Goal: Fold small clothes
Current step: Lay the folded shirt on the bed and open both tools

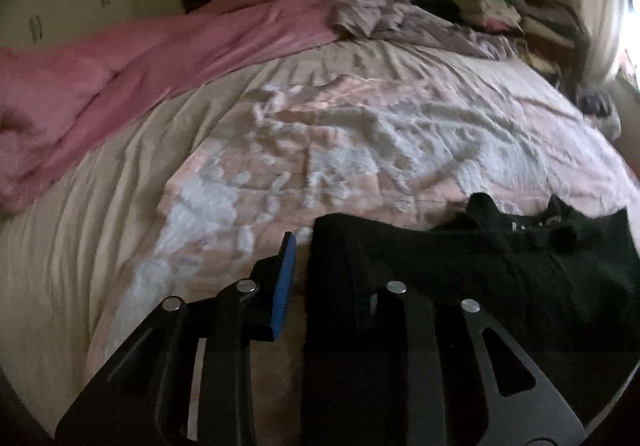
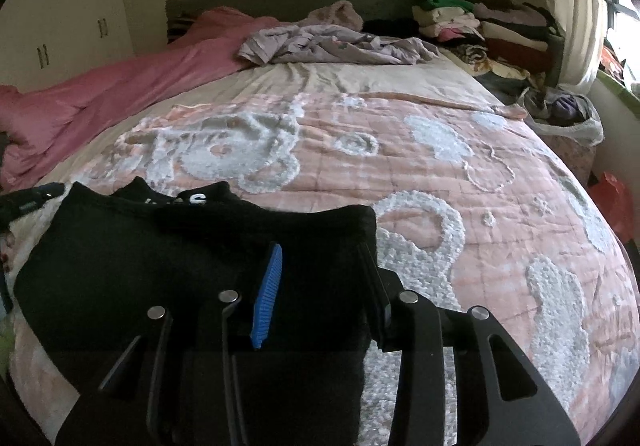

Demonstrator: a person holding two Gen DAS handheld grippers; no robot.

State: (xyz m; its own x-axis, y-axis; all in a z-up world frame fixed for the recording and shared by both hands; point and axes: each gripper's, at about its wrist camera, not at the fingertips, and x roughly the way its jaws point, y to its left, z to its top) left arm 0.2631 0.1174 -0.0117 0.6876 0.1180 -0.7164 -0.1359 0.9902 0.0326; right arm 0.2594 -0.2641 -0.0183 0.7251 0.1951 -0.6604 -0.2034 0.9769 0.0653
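A black garment [image 2: 168,258] with white letters at its collar lies flat on the near part of the bed. In the right wrist view my right gripper [image 2: 320,252] stands open over the garment's right edge. Its blue pad [image 2: 267,294] is on the cloth side and black cloth shows between the fingers. In the left wrist view the same garment [image 1: 500,270] fills the lower right. My left gripper [image 1: 322,246] is at its left edge. The blue pad [image 1: 286,278] stands clear of the cloth, and the other finger is dark against the cloth and hard to make out.
A pink and white quilt [image 2: 400,150] covers the bed. A pink duvet [image 2: 100,98] lies along the left, crumpled lilac clothes [image 2: 328,44] near the headboard, and a pile of folded clothes [image 2: 480,30] at the back right. A bag [image 2: 568,118] sits by the right edge.
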